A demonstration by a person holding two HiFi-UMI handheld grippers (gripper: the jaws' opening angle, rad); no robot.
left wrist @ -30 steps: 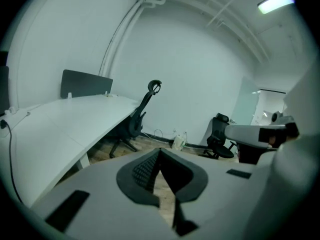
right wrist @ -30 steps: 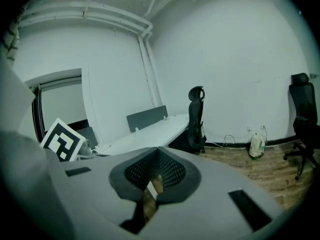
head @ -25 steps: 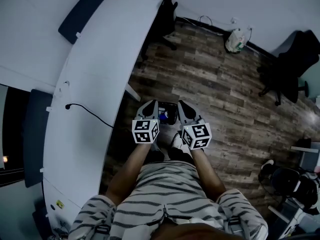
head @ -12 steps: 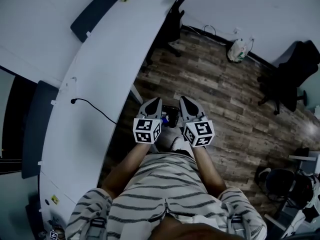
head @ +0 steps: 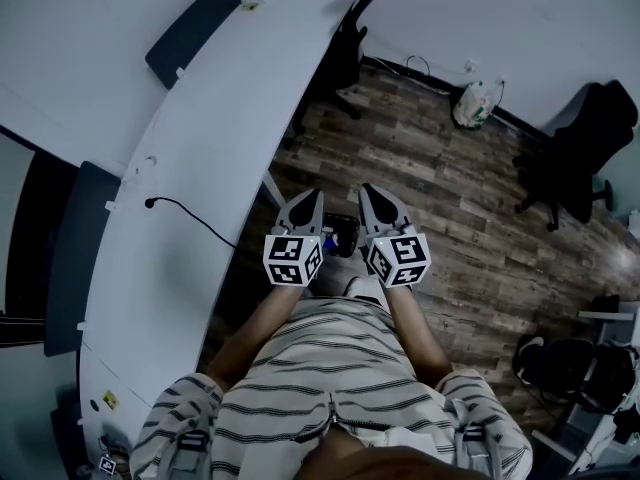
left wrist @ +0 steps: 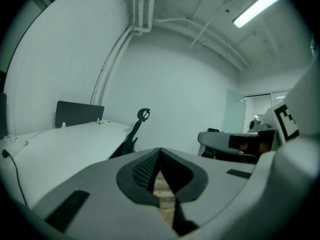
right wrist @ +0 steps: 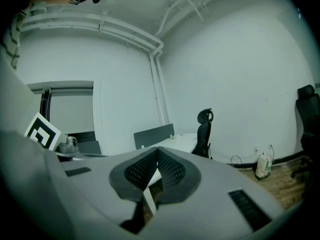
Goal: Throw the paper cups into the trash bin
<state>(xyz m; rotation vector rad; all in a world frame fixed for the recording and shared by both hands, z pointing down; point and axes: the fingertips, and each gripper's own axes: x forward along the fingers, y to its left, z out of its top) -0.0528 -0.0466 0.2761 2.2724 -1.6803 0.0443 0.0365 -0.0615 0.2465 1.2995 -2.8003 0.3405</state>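
No paper cup shows in any view. My left gripper [head: 313, 196] and right gripper [head: 366, 190] are held side by side in front of the person's striped shirt, pointing away over the wood floor. Both are shut with nothing between the jaws. A small dark object [head: 343, 234] with a blue patch lies on the floor between and below them; I cannot tell what it is. In the left gripper view the left gripper [left wrist: 160, 151] points along the white desk [left wrist: 75, 139]. The right gripper [right wrist: 158, 150], in its own view, faces the desk end and a black chair [right wrist: 204, 134].
A long curved white desk [head: 220, 138] runs along the left, with a black cable [head: 185, 220] on it and dark divider panels [head: 195, 23]. A black office chair [head: 345, 53] stands at its far end, another [head: 580, 143] at the right. A white bag [head: 472, 103] leans by the wall.
The head view has shifted a little, so the desk sits further right in the picture. Both grippers stay shut and side by side, slightly higher in the frame.
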